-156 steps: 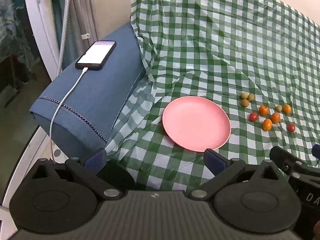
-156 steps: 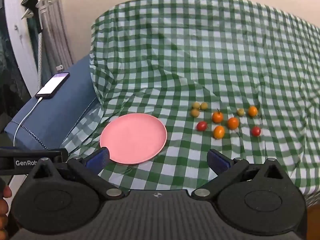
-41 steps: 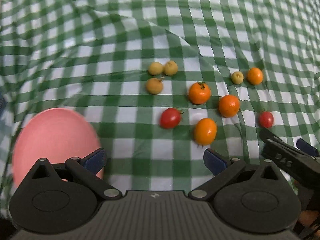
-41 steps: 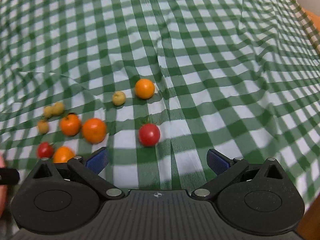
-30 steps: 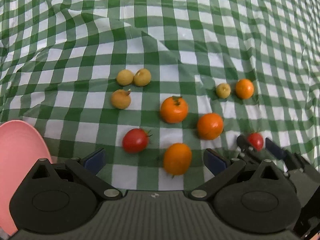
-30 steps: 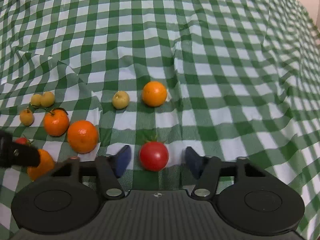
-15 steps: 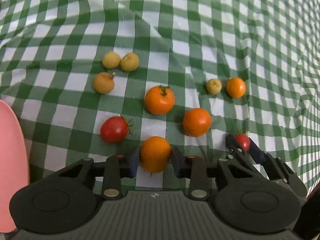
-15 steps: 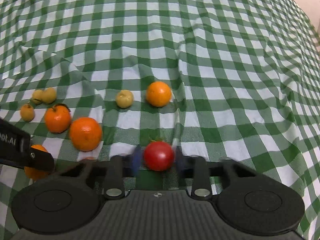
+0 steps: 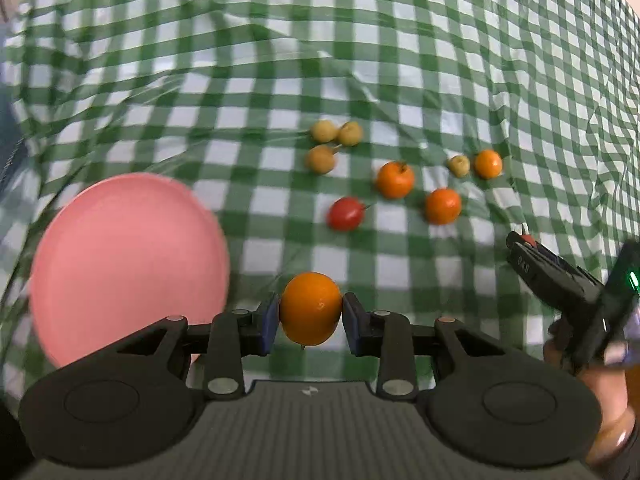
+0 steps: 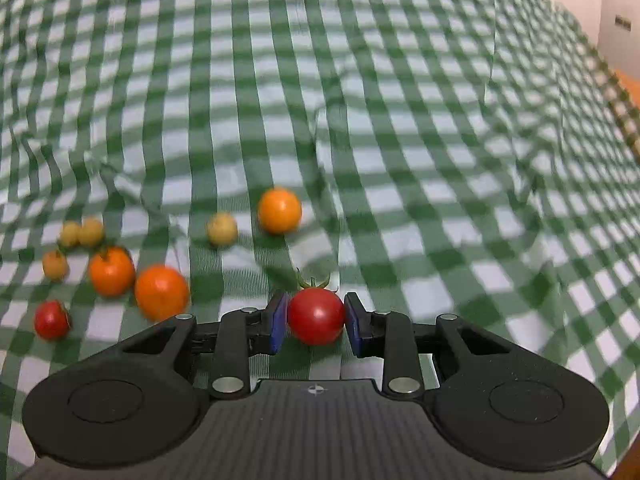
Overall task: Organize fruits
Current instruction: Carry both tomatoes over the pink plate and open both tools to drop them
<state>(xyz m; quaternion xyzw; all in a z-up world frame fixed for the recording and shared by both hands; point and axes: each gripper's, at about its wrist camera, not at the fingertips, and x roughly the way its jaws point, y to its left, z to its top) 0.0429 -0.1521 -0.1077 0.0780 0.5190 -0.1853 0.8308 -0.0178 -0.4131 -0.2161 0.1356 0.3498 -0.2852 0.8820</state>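
Green checked cloth point(image 9: 360, 60) covers everything, wrinkly, so stuff could roll.

Left wrist view: my left gripper point(image 9: 310, 318) is clamped on an orange fruit point(image 9: 311, 307), both pads pressed to its sides, and it looks lifted a bit off the cloth. Pink plate point(image 9: 120, 260) sits just beside it on the left, nothing on it. Further out there's a red tomato point(image 9: 345, 213), two orange ones point(image 9: 395, 179) point(image 9: 443, 205), three yellowish little ones point(image 9: 335, 142), and a yellow-plus-orange pair point(image 9: 476, 164). The right gripper point(image 9: 524, 242) pokes in at the edge with something red at its tip.

Right wrist view: that gripper is squeezing a stemmed tomato point(image 10: 316, 316) between its pads, with the loose fruits off to the left.

So I'd say both picks are done and it's the carry step. Next call: swing left over the plate, go low, ease the pads apart gently so the orange doesn't roll off, then bring the tomato over.
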